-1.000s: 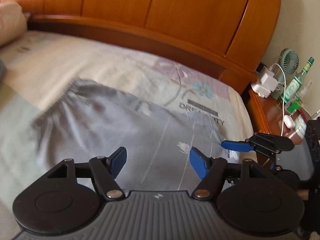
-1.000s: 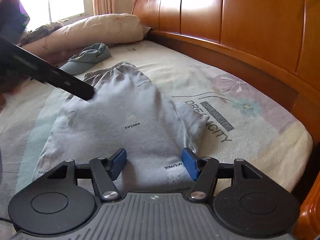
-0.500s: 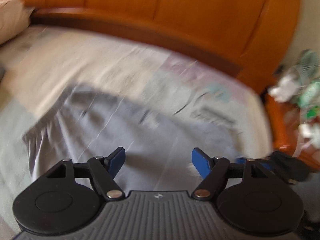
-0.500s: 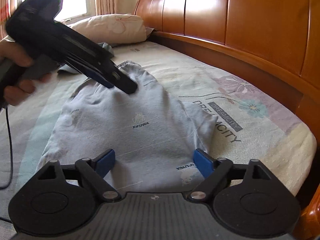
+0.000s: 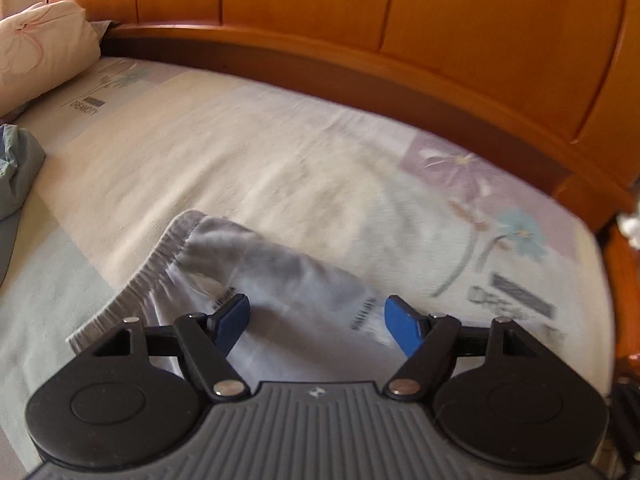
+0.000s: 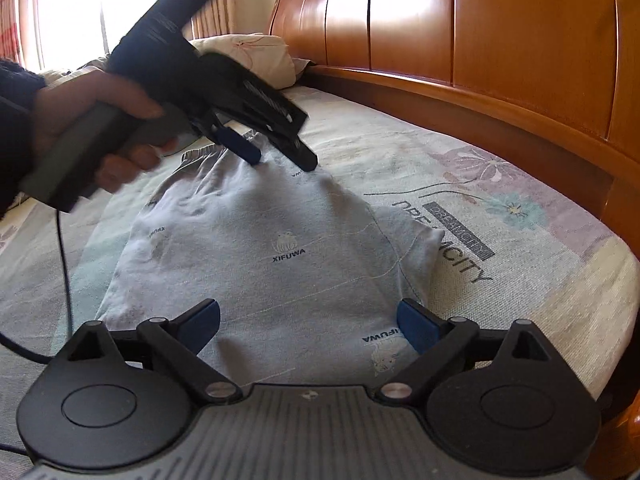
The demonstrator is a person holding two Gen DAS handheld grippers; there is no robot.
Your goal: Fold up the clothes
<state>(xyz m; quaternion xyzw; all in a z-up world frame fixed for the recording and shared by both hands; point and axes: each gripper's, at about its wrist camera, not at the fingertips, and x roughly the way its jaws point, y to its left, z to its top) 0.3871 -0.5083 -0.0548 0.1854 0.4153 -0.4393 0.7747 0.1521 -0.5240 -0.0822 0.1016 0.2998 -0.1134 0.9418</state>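
Since 1 s ago the left gripper has swung from beside the right one, near the hem, up to the waistband end of the grey shorts, w/ wrist view now showing the elastic waistband close ahead. Shorts lie spread flat on the printed bedsheet, waistband toward the pillow, hem toward the right gripper. Left gripper: jaws apart, tips at or just above the cloth, nothing held; contact can't be told. Right gripper: jaws wide apart over the hem, nothing held. Risks (judged): a pinch taking one cloth layer only, or sheet w/ it, giving a skewed fold; uneven lift between the two ends bunching the cloth. Blue-grey garment lies well apart.
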